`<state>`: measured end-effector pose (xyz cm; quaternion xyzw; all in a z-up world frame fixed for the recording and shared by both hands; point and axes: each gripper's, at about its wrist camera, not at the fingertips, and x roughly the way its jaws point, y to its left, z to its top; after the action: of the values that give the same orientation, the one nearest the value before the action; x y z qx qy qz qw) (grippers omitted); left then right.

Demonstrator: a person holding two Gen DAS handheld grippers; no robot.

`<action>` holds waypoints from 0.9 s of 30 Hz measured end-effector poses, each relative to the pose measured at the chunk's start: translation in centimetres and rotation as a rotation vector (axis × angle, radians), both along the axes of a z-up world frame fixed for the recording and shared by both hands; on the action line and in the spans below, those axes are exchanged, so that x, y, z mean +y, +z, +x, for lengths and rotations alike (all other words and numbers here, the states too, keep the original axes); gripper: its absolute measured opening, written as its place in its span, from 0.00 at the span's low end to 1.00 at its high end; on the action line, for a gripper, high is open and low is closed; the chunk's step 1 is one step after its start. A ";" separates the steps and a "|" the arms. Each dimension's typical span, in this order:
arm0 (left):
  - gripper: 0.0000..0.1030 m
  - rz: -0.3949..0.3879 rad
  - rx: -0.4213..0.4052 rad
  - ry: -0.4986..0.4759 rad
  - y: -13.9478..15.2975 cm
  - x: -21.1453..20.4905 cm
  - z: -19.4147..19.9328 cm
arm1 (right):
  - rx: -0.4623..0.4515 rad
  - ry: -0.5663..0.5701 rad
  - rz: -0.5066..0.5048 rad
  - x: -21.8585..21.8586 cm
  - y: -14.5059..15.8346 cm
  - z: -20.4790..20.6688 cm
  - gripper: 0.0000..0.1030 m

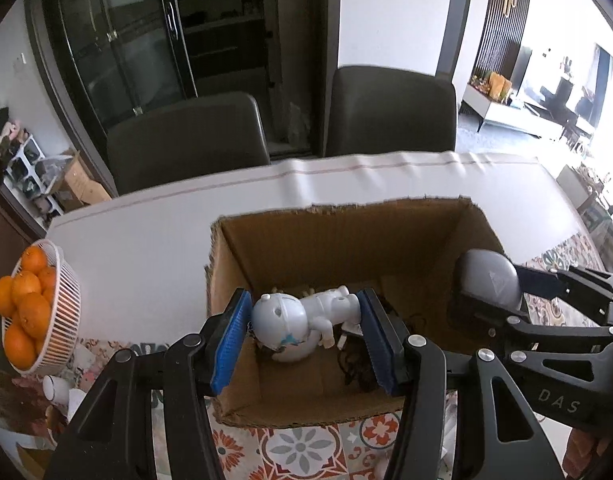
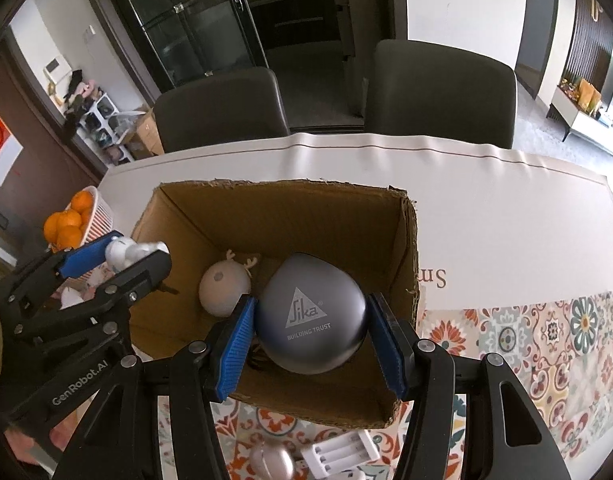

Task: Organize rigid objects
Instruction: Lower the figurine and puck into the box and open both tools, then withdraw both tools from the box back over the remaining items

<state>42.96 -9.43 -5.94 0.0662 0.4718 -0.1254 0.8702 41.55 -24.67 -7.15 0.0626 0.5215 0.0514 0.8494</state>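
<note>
- Left wrist view: the left gripper [image 1: 306,330] pinches a white toy robot figure [image 1: 296,320] between its blue pads [image 1: 230,344], one pad on the round head, the other at the feet.
- The figure lies sideways, held above the open cardboard box [image 1: 346,232], near its left wall.
- Dark cables [image 1: 358,364] lie on the box floor.
- At the right, the right gripper [image 1: 502,288] holds a grey rounded case [image 1: 488,282] at the box's right wall.
- A white basket of oranges [image 1: 34,312] stands far left on the table [image 1: 146,240].
- Two dark chairs [image 1: 186,140] stand beyond the table.
- Right wrist view: the right gripper [image 2: 310,336] clamps the grey rounded case [image 2: 310,316], printed "Sika Building Trust", over the box [image 2: 266,208] interior.
- A cream round toy with small antlers [image 2: 224,286] sits inside the box, just left of the case.
- The left gripper [image 2: 118,258] with the white figure [image 2: 124,256] is at the box's left rim.
- A white battery charger [image 2: 338,450] lies on the patterned cloth [image 2: 546,340] near the box.
</note>
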 end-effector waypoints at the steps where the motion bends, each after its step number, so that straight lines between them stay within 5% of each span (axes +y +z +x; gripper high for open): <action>1: 0.53 -0.002 0.010 0.001 -0.1 0.0 0.0 | 0.000 0.005 -0.004 0.1 0.0 0.0 0.55; 8: 0.67 -0.008 0.009 0.039 0.1 0.5 -0.4 | -0.023 -0.005 -0.021 -0.2 0.6 -0.4 0.59; 27: 0.81 0.022 -0.132 0.052 4.2 0.5 -6.6 | -0.164 -0.070 -0.081 -1.7 4.8 -6.5 0.60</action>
<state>36.36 -8.93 -1.72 0.0715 0.4161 -0.0930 0.9017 35.10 -26.38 -2.34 0.0417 0.4496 0.0055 0.8923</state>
